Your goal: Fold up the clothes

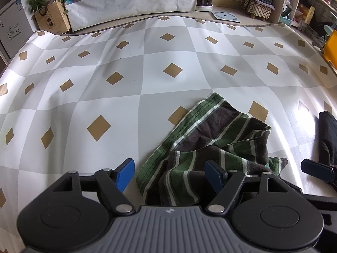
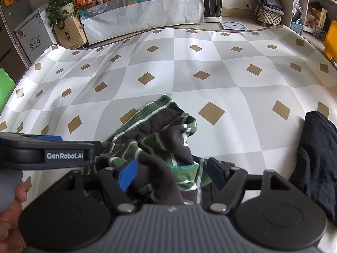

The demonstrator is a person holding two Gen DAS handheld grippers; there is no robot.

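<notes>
**foldnoob:** Where's it at? The striped green-and-brown garment (image 1: 210, 147) is bunched in a heap at the near edge of the surface (image 1: 126, 73), closer to the near right corner. Nothing folded yet as far as I can see.

**umi_dave:** Yeah, looks like the grab-and-spread step to me. Left gripper (image 1: 169, 176) has its fingers spread, one over bare cloth cover, the other over the heap, pinching nothing. Right gripper (image 2: 172, 174) is spread too, with crumpled fabric lying between the fingers but not squeezed.

**foldnoob:** So next?

**umi_dave:** I'd guess each needs to close on a hem or corner, then pull it flat. There's also a black garment (image 2: 316, 154) toward the right edge.

**foldnoob:** Room?

**umi_dave:** Diamond-pattern cover, fruit and plants on a draped counter (image 2: 143, 10) beyond the far edge, shelves right.
</notes>
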